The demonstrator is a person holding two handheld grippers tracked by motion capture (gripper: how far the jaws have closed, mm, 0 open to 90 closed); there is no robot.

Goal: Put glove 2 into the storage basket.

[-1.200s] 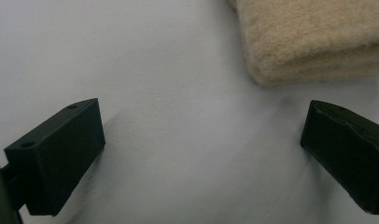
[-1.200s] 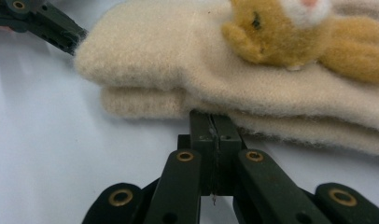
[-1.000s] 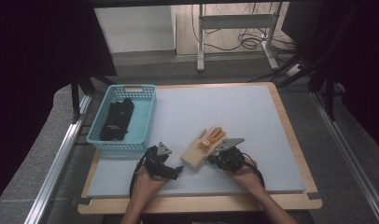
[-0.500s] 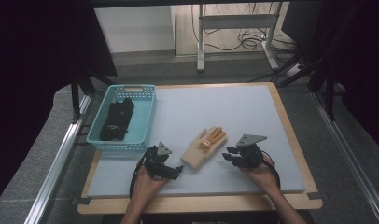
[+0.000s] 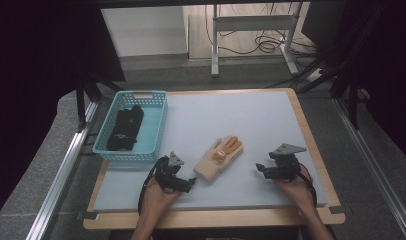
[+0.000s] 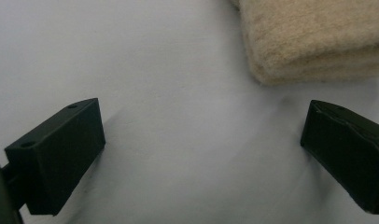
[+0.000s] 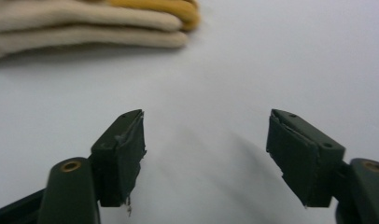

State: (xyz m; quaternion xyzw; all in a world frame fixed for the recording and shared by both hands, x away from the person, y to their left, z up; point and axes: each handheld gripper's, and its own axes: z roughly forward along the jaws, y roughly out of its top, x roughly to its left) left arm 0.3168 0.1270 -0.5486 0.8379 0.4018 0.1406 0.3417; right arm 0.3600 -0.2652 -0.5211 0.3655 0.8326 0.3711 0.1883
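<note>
A cream knit glove (image 5: 220,158) with orange fingertips lies flat on the pale blue mat, its cuff toward the front. My left gripper (image 5: 187,183) rests on the mat just left of the cuff, open, with the cream cuff (image 6: 313,39) beyond its right jaw and bare mat between the jaws. My right gripper (image 5: 261,168) sits on the mat to the right of the glove, open and holding nothing. In the right gripper view the glove's fingers (image 7: 89,23) lie ahead at the upper left, apart from the gripper (image 7: 206,140).
A light blue plastic basket (image 5: 156,131) stands at the mat's left side with a black folded item (image 5: 125,129) inside. The wooden table edge (image 5: 211,218) frames the mat. Metal rails run along both sides of the table.
My right gripper has moved away from the glove to the right and now rests apart from it. The left gripper has stayed by the cuff.
</note>
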